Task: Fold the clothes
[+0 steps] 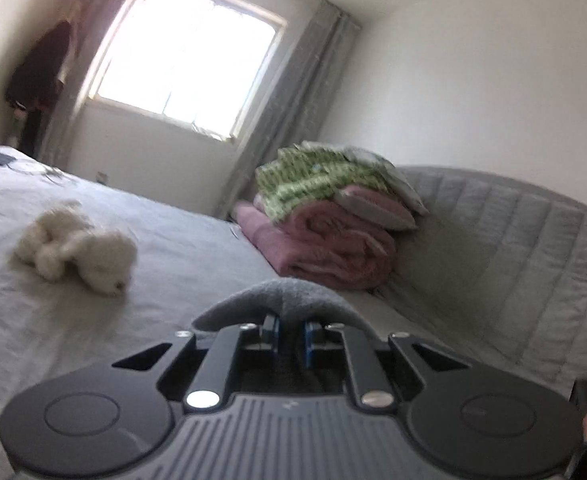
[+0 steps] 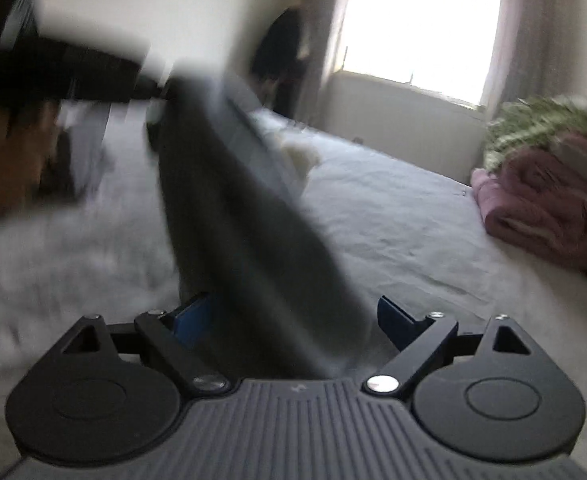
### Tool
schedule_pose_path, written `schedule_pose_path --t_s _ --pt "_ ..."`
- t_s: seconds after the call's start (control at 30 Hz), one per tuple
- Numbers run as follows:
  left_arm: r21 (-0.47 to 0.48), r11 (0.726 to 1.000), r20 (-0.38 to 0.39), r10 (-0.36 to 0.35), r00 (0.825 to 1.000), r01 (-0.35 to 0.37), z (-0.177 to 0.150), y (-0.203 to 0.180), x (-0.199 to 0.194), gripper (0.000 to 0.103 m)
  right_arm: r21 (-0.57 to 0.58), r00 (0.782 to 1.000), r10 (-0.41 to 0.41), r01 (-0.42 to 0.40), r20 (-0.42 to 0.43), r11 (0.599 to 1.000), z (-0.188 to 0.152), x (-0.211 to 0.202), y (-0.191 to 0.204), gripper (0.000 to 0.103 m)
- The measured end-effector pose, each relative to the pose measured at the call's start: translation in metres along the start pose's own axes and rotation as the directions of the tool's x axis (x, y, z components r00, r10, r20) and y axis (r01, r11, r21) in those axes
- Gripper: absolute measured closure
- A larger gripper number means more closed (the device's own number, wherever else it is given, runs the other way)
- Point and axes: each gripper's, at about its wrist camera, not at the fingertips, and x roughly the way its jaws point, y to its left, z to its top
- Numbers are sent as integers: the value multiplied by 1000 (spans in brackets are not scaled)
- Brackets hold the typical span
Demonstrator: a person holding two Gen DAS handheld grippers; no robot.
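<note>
1. Grey garment [image 1: 289, 300]: a fold of it bulges up between the blue pads of the left gripper [image 1: 291, 330], whose jaws are pressed together on the cloth, above the bed [image 1: 181, 240].
2. Right wrist view, heavily blurred: the same grey garment [image 2: 229, 200] stretches as a dark band from the left gripper [image 2: 93, 76], up at upper left, down through the gap of the right gripper [image 2: 293, 320].
3. Right gripper's fingers [image 2: 393, 316] stand wide apart; the cloth passes between them. Whether either pad touches it cannot be told.
4. White plush toy [image 1: 77, 246] lies on the pale grey bed sheet, well left of the left gripper.
5. Pink folded blanket [image 1: 325, 248] sits at the head of the bed against the grey padded headboard [image 1: 513, 248]; a green patterned quilt [image 1: 313, 178] is stacked on top of it.
6. Bright window [image 1: 185, 52] on the far wall, grey curtain [image 1: 293, 120] beside it. Dark clothing [image 1: 39, 76] hangs in the left corner.
</note>
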Motion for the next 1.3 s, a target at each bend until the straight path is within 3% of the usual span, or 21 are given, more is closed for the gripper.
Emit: schedule_pose_path --t_s 0.07,0.13,0.17,0.23,0.27,0.3,0.37,0.43,0.47,0.53,0.63,0.77,0.8,0.87,0.9,0.93,1.03,1.13,1.23,1.3 --pt "-11 1000 20 27 999 -27 6 7 -3 92 14 997 -53 54 -52 998 -4 7 -10 13" --pt "3 990 39 139 990 -139 13 22 -5 92 26 989 -105 108 -104 994 -7 14 -21 14" --pt "24 978 40 204 978 -205 14 29 -5 92 30 983 -130 135 -130 990 -9 17 -26 14" --pt "89 935 22 343 939 -344 15 42 0 92 37 967 -179 189 -183 981 -12 24 -36 18" --pt "111 915 -18 392 920 -388 13 51 6 92 40 957 -203 216 -209 976 -14 27 -41 19" --pt "117 913 -83 401 912 -391 10 60 14 91 42 945 -227 243 -235 969 -16 31 -47 21" --pt "113 913 -200 408 891 -393 1 75 28 89 46 951 -176 194 -256 980 -18 36 -43 24" --pt "129 907 -259 422 869 -402 -10 80 36 86 38 959 -105 119 -262 992 -18 40 -34 25" --pt "153 908 -257 418 872 -390 -11 76 35 85 25 964 -61 70 -259 997 -18 42 -27 25" --pt "203 908 -251 410 877 -366 -15 69 32 72 -3 967 26 -28 -253 1000 -16 44 -13 25" --pt "273 908 -245 385 890 -318 -18 59 28 51 3 953 116 -120 -280 993 -14 48 5 25" --pt "357 912 -263 307 914 -204 -27 42 30 37 -110 931 180 -225 -316 968 -23 49 28 25" --pt "372 913 -278 280 919 -166 -33 35 32 36 -139 929 172 -228 -327 964 -25 52 35 26" --pt "405 911 -323 217 921 -72 -47 20 36 36 -161 924 140 -208 -356 965 -29 60 40 46" --pt "421 907 -346 187 920 -26 -55 13 38 36 -137 917 124 -188 -379 973 -30 66 37 79" --pt "440 898 -363 163 917 14 -62 4 40 36 -103 919 112 -162 -379 981 -29 68 32 94" --pt "490 864 -401 105 910 116 -82 -17 49 36 -9 943 91 -99 -319 995 -18 63 16 95" --pt "524 836 -422 87 902 165 -98 -30 61 35 100 972 80 -59 -220 993 -6 47 -4 96" --pt "505 850 -421 92 902 149 -95 -28 70 32 164 982 59 -29 -179 986 -1 40 -18 96" --pt "493 859 -420 95 902 139 -94 -26 75 36 168 983 60 -30 -176 985 0 39 -20 96"
